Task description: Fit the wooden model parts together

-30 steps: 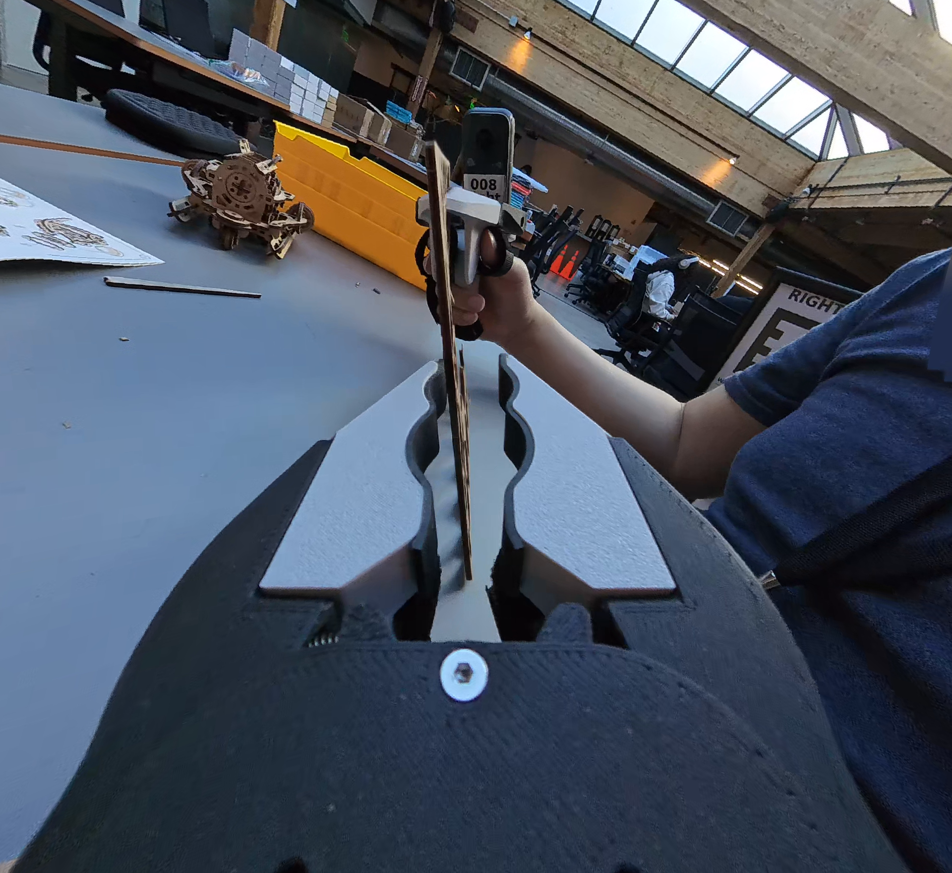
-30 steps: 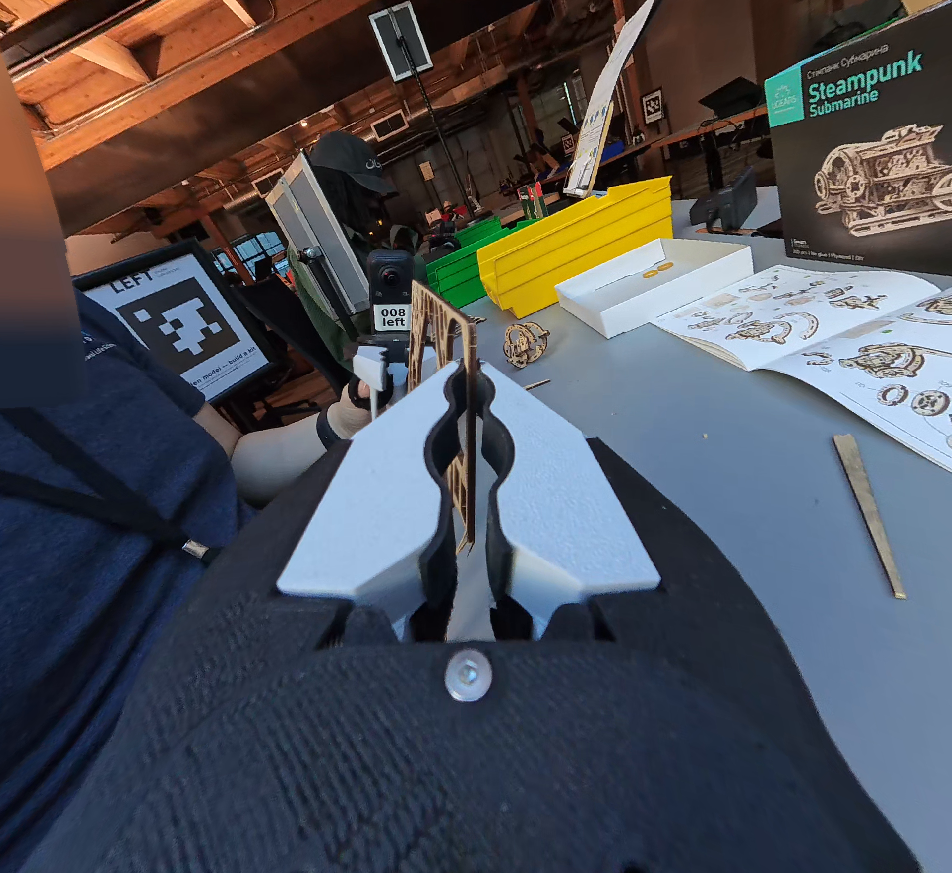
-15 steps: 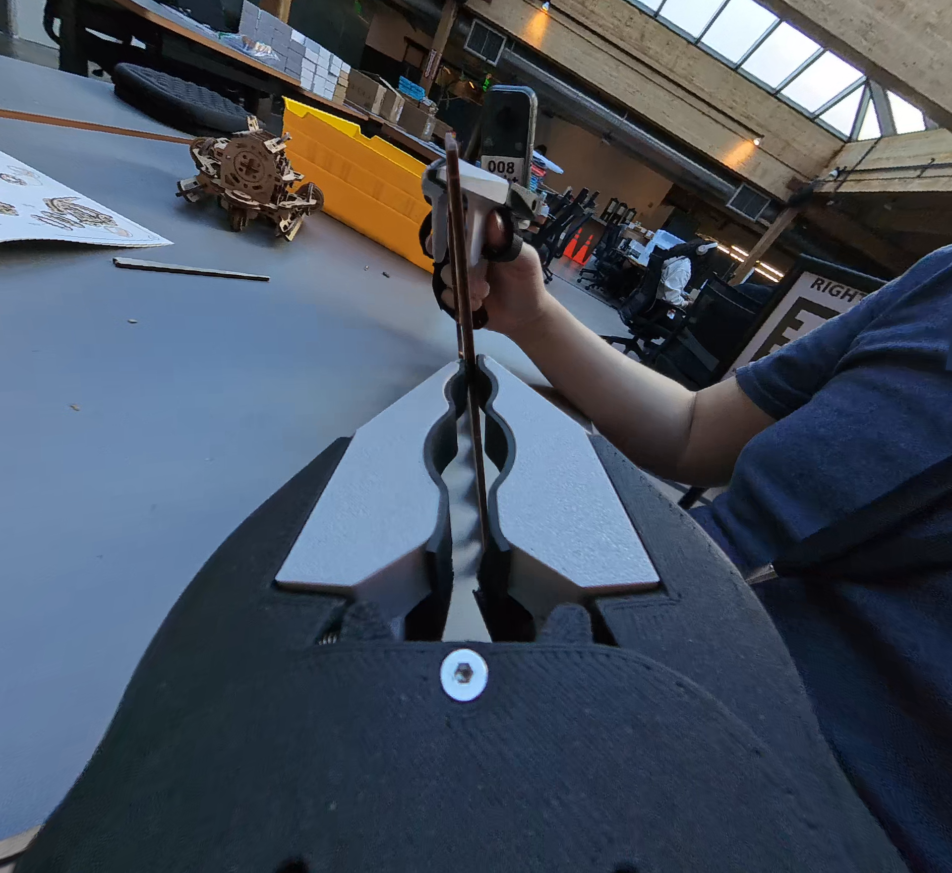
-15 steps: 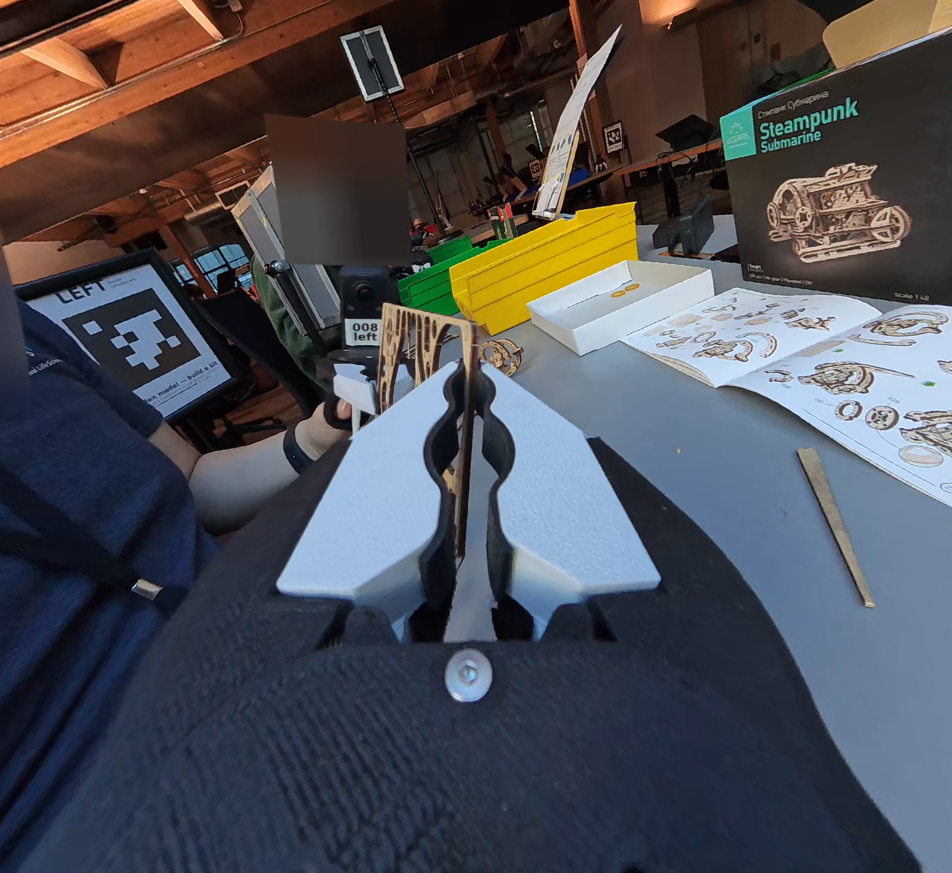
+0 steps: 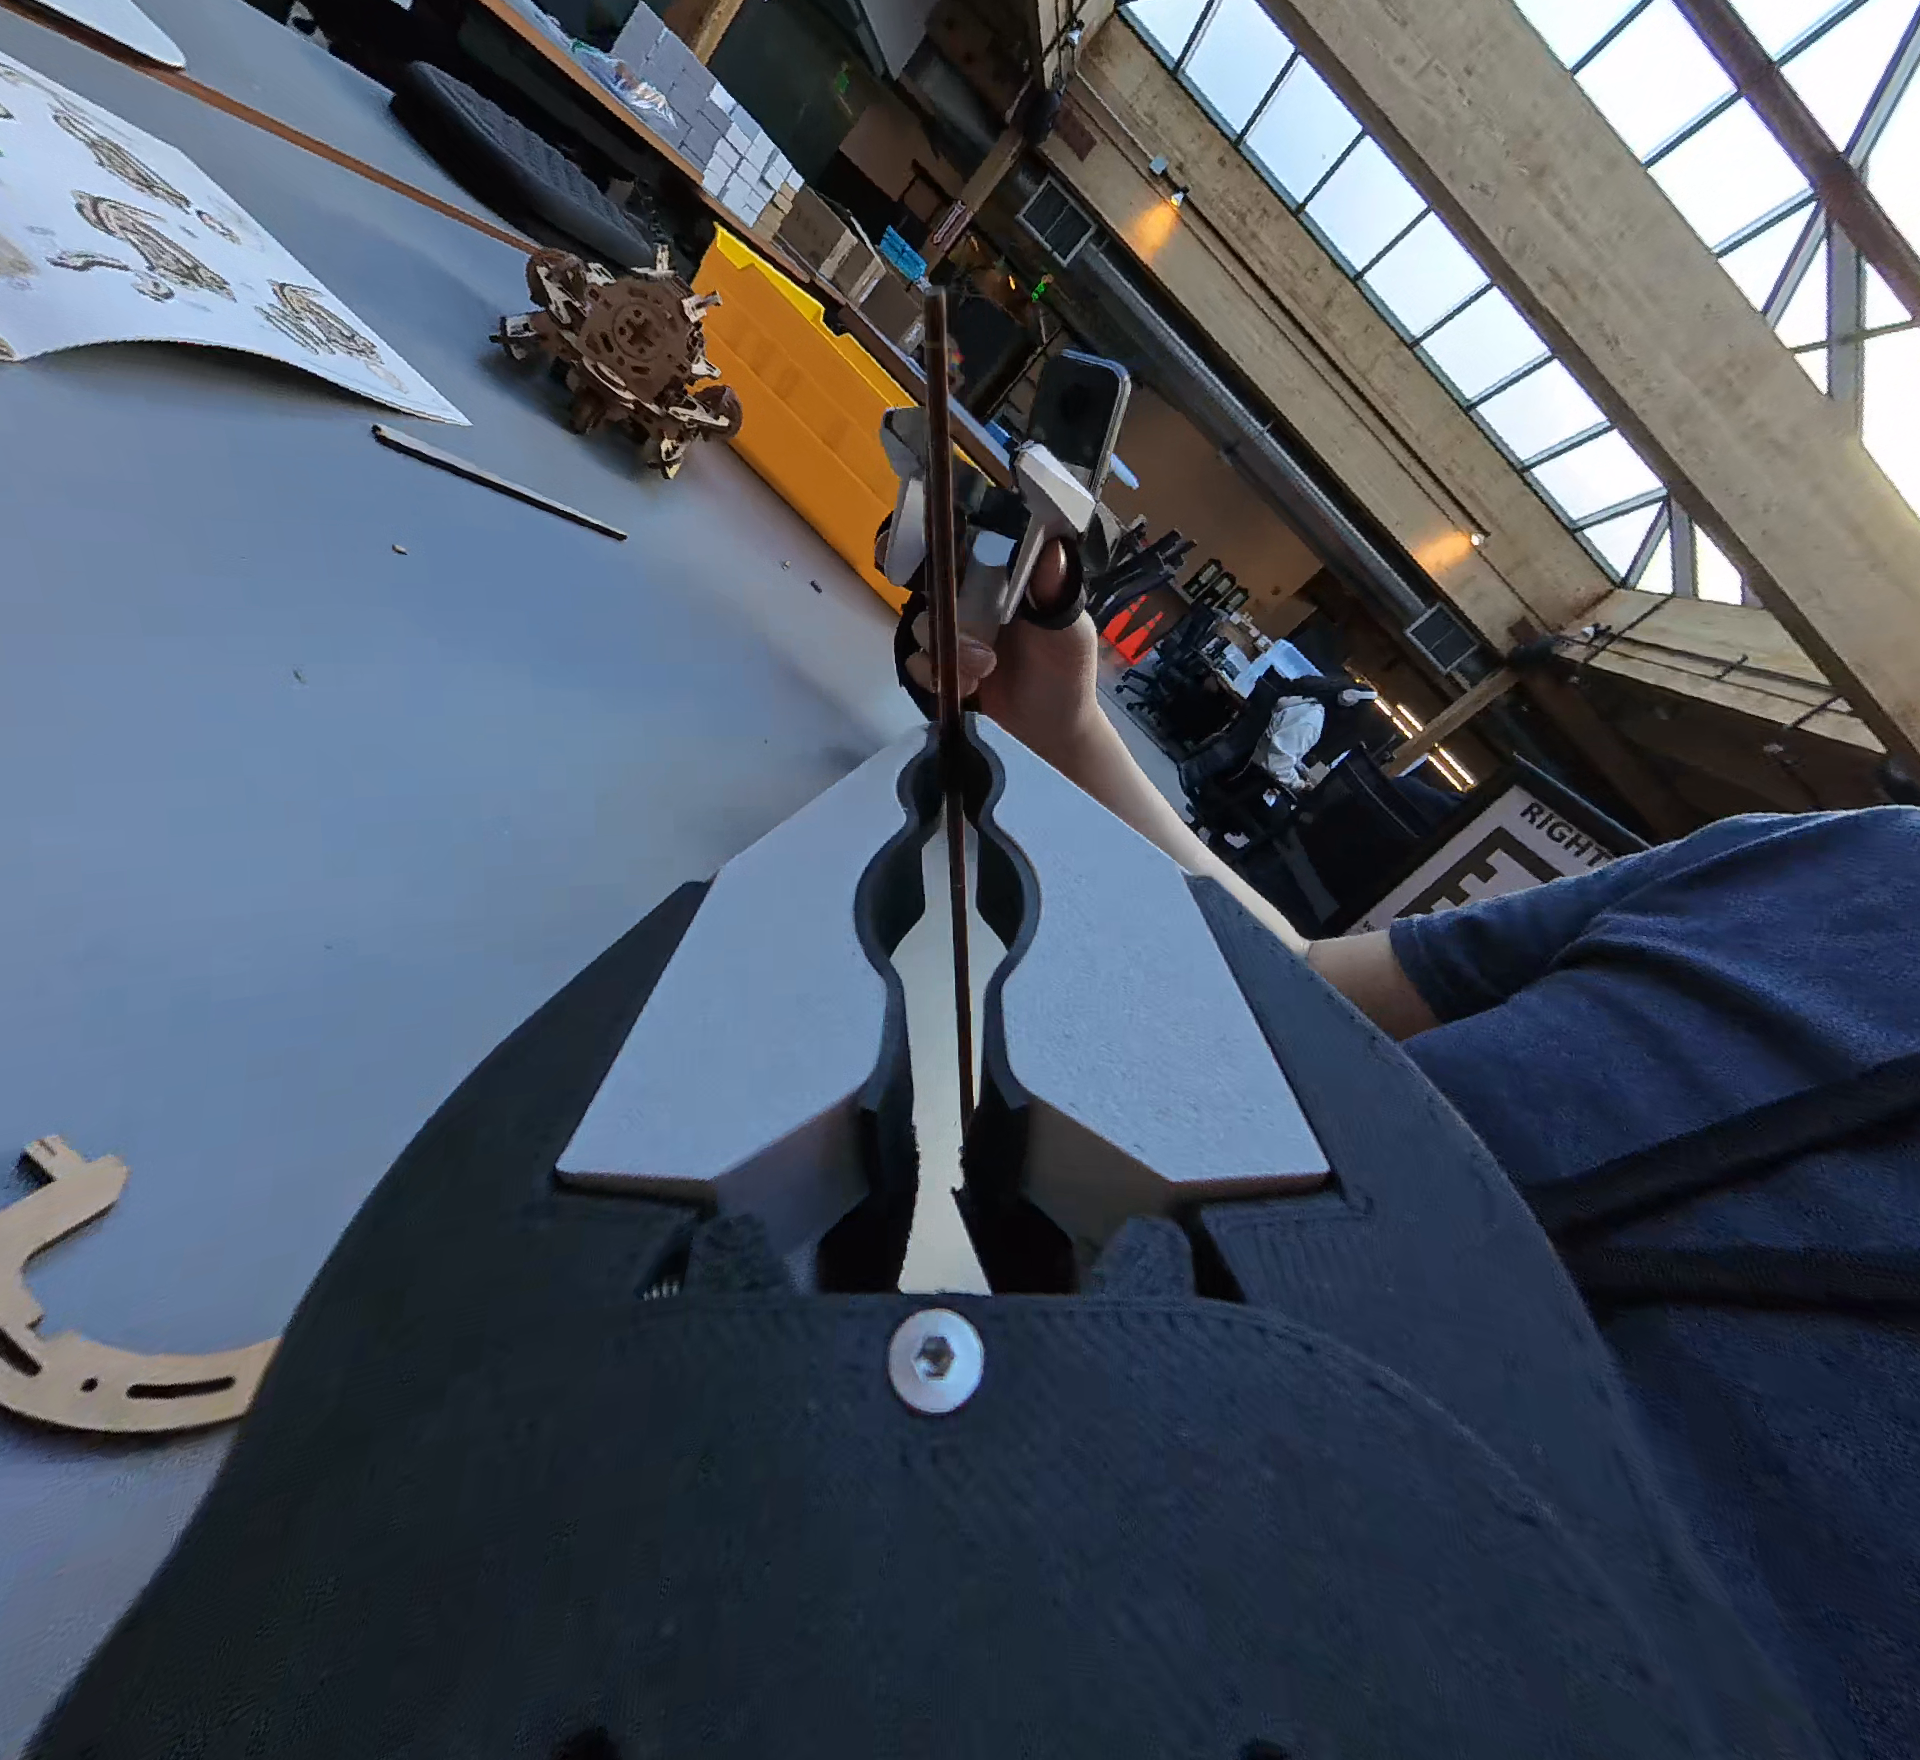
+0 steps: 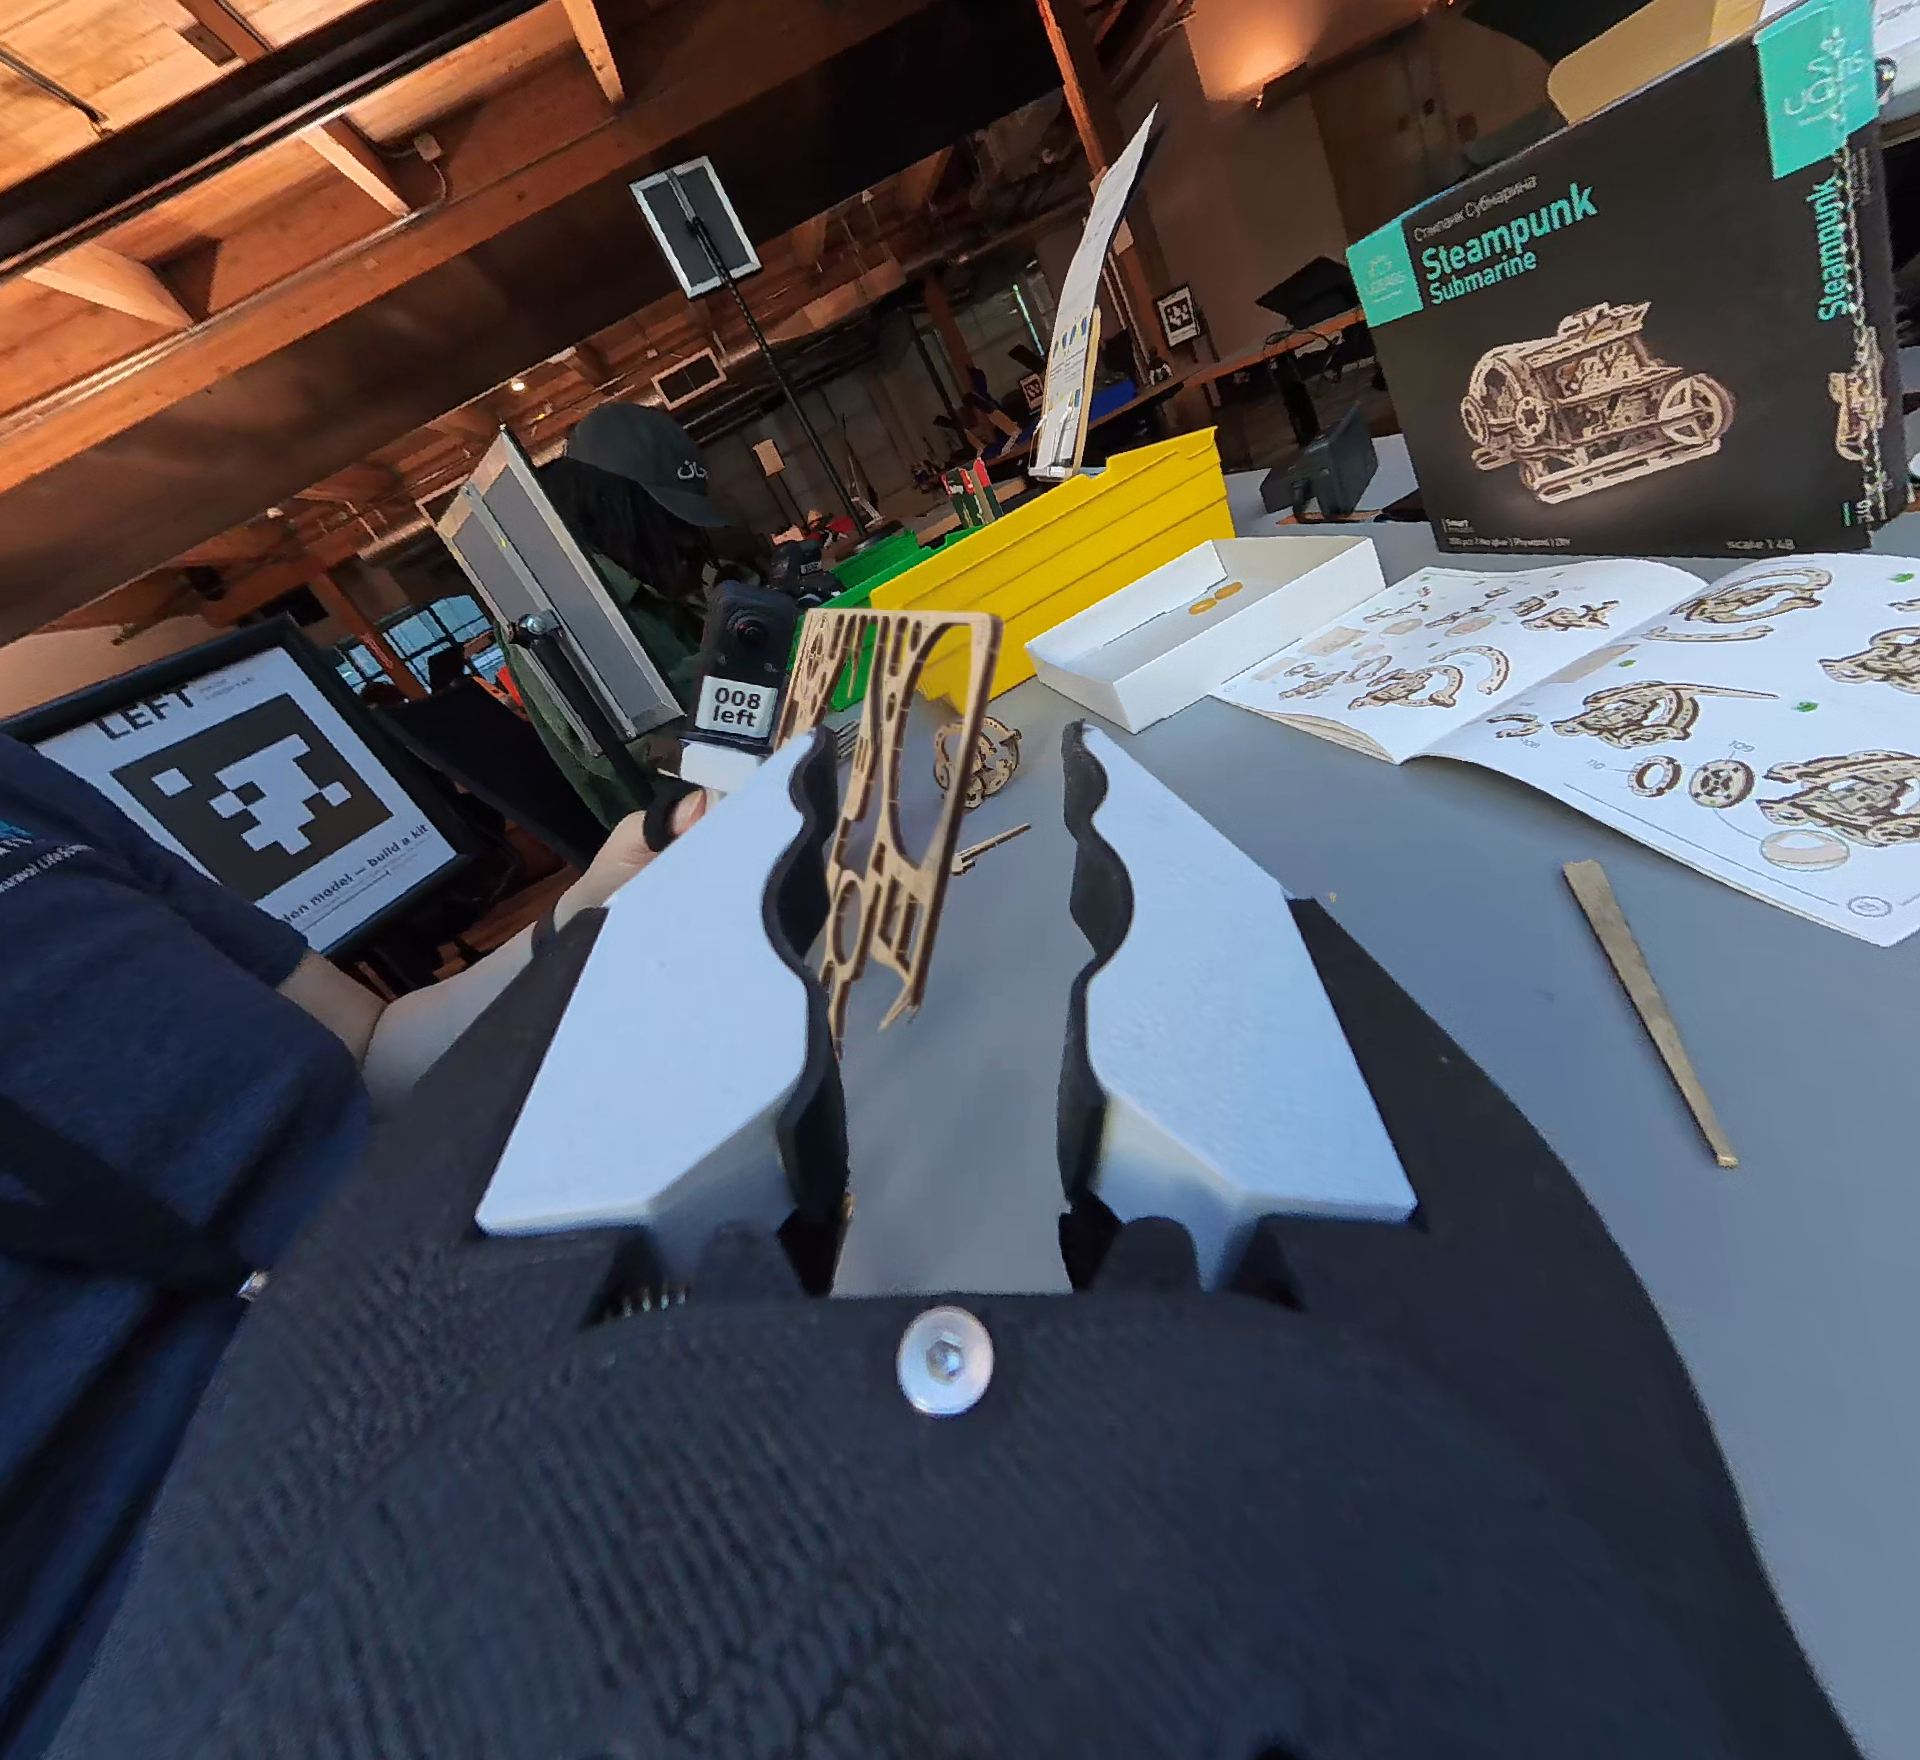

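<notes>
Holding the wooden sheet (image 5: 948, 630) edge-on above the counter (image 5: 312, 775), we had the left tongs (image 5: 951, 754) clamped on it and the right tongs (image 6: 940, 754) apart around it; next, we judged, a part needed freeing.

Slanted skylights (image 5: 1455, 183) (daylight behind) over timber beams (image 6: 312, 79); grey table (image 5: 312, 775) below.

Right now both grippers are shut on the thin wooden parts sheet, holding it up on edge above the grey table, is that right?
Not quite. Only the left gripper is shut on the wooden parts sheet, held on edge above the grey table. The right wrist view shows the right gripper with its jaws wide apart, the sheet standing loose between them.
</notes>
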`<action>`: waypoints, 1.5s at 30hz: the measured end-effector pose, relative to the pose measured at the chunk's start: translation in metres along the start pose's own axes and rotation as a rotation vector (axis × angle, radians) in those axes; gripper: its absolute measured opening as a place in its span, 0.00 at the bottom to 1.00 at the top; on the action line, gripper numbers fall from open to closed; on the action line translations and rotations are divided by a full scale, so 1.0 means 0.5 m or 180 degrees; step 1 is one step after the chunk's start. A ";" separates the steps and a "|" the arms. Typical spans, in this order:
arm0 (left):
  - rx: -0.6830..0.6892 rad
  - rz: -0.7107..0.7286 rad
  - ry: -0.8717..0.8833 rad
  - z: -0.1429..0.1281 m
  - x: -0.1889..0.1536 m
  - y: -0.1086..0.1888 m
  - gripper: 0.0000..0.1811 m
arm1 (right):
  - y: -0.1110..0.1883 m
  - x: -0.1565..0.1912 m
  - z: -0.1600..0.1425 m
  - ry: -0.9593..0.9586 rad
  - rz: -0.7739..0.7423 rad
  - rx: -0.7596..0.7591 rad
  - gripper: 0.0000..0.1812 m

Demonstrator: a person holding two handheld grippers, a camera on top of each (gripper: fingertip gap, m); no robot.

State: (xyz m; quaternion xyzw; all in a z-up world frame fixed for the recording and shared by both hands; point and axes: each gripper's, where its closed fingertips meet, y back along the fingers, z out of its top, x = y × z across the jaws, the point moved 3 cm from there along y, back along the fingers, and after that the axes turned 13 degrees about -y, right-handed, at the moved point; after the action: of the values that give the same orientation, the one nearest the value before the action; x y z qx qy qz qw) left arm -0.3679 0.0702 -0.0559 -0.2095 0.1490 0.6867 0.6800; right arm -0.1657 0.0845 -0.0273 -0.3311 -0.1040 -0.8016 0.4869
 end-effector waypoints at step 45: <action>0.0156 0.0029 0.0007 -0.008 -0.023 -0.036 0.00 | -0.118 0.088 -0.218 0.0825 -0.0673 0.1792 0.18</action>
State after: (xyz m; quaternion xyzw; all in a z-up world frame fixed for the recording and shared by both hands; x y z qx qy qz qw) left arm -0.3497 0.0586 -0.0520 -0.1930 0.1674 0.6857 0.6816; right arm -0.2762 0.0295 -0.0731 -0.0661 -0.2925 -0.8229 0.4826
